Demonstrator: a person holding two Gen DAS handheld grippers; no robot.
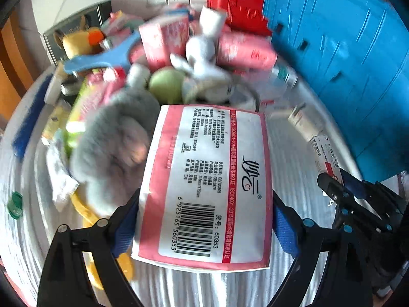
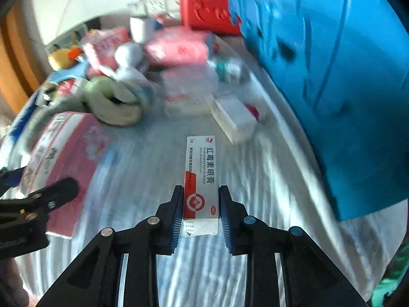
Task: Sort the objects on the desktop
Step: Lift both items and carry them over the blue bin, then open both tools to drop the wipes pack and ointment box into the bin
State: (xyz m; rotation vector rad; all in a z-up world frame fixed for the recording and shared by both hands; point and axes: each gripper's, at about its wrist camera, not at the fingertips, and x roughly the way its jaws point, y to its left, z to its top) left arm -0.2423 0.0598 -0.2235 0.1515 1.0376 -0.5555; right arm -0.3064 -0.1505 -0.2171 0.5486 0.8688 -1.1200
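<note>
A: The left gripper point(image 1: 205, 220) clamps the pink-and-white plastic tissue pack point(image 1: 204, 186); the right gripper point(image 2: 200, 206) pinches the narrow white-and-red cardboard ointment box point(image 2: 201, 176), both above the white striped cloth point(image 2: 255, 179).

B: And the rest?

A: The pile point(image 1: 153, 64) beside the blue plastic bin point(image 1: 345, 64) waits; sorting looks early.

Glossy plastic tissue pack point(image 1: 204, 184), fuzzy plush toy point(image 1: 112, 148), ribbed cloth table cover point(image 2: 255, 192)

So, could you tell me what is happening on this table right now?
A person is sorting clutter with two handheld grippers. The left gripper holds a pink-and-white tissue pack; the right gripper is shut on a small eye ointment box. Plush toys and more packs lie piled beyond, beside a blue bin.
</note>
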